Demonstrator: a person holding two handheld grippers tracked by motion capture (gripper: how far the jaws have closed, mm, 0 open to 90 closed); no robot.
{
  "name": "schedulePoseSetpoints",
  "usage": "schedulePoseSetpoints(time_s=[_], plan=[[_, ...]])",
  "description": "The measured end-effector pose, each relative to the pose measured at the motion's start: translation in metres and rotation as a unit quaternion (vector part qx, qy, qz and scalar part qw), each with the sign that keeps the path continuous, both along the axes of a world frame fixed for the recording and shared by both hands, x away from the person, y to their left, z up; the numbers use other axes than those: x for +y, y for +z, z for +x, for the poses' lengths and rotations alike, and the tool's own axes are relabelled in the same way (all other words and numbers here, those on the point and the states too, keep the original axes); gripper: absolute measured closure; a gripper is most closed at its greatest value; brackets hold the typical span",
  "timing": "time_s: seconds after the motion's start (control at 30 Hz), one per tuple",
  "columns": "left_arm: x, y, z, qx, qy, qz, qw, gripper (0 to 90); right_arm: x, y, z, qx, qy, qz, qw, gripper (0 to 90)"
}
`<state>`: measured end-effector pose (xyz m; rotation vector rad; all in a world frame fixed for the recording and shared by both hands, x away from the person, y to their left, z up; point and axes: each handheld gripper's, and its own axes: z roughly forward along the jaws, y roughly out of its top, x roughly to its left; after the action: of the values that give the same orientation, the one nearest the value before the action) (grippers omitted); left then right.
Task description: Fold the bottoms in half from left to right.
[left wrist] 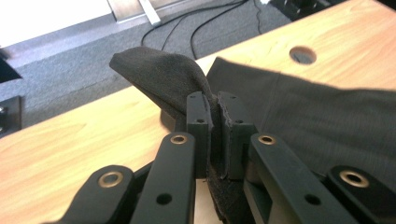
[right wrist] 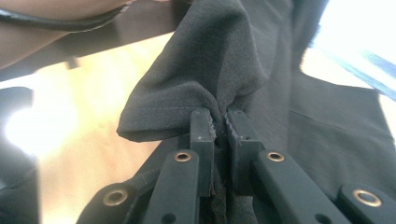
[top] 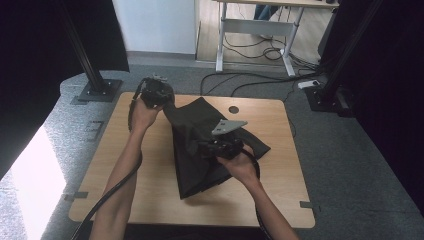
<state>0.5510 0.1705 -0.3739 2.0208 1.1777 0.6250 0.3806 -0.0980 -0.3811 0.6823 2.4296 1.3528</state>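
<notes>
A black cloth garment (top: 200,145) lies crumpled across the middle of the wooden table (top: 125,165). My left gripper (top: 156,93) sits at the table's far left edge, shut on a corner of the black garment (left wrist: 163,77), which bunches up between the jaws. My right gripper (top: 220,145), with its grey plate on top, is over the garment's middle right and is shut on a fold of the garment (right wrist: 205,74). The cloth stretches between the two grippers.
A round cable hole (top: 233,109) sits near the table's far edge. Black stand bases (top: 97,90) (top: 325,97) rest on the grey carpet beyond the table, with cables (top: 250,80) on the floor. A white desk frame (top: 255,30) stands farther back.
</notes>
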Motion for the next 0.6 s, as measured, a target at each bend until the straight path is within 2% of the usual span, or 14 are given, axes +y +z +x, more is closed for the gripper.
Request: schedulePoseSetpoints(time_s=[0.1, 0.23, 0.37, 0.47, 0.5, 0.53, 0.57, 0.6], plan=[[-0.018, -0.004, 0.009, -0.007, 0.0, -0.002, 1.0, 84.7, -0.021, -0.003, 0.012, 0.004, -0.028, 0.0, 0.9996, 82.6], [-0.043, -0.009, 0.02, -0.014, -0.004, 0.01, 0.9998, 85.0, -0.046, -0.011, 0.024, 0.016, -0.058, 0.001, 0.9982, 82.7], [-0.066, -0.009, 0.036, -0.025, -0.012, 0.012, 0.9996, 85.2, -0.069, -0.018, 0.036, 0.023, -0.085, 0.005, 0.9961, 82.8], [-0.089, -0.013, 0.055, -0.015, -0.021, 0.005, 0.9996, 84.0, -0.087, -0.023, 0.046, 0.027, -0.11, 0.007, 0.9935, 82.6], [-0.098, -0.017, 0.061, -0.009, -0.021, 0.014, 0.9996, 80.5, -0.095, -0.027, 0.05, 0.03, -0.125, 0.007, 0.9917, 82.0], [-0.107, -0.022, 0.066, -0.007, -0.013, 0.028, 0.9995, 74.3, -0.104, -0.032, 0.055, 0.033, -0.147, 0.005, 0.9885, 79.8], [-0.113, -0.025, 0.068, -0.007, -0.006, 0.039, 0.9992, 67.7, -0.114, -0.039, 0.06, 0.045, -0.18, 0.005, 0.9826, 72.6], [-0.117, -0.027, 0.067, -0.014, -0.005, 0.034, 0.9993, 62.3, -0.125, -0.048, 0.066, 0.065, -0.213, 0.005, 0.9749, 60.3]])
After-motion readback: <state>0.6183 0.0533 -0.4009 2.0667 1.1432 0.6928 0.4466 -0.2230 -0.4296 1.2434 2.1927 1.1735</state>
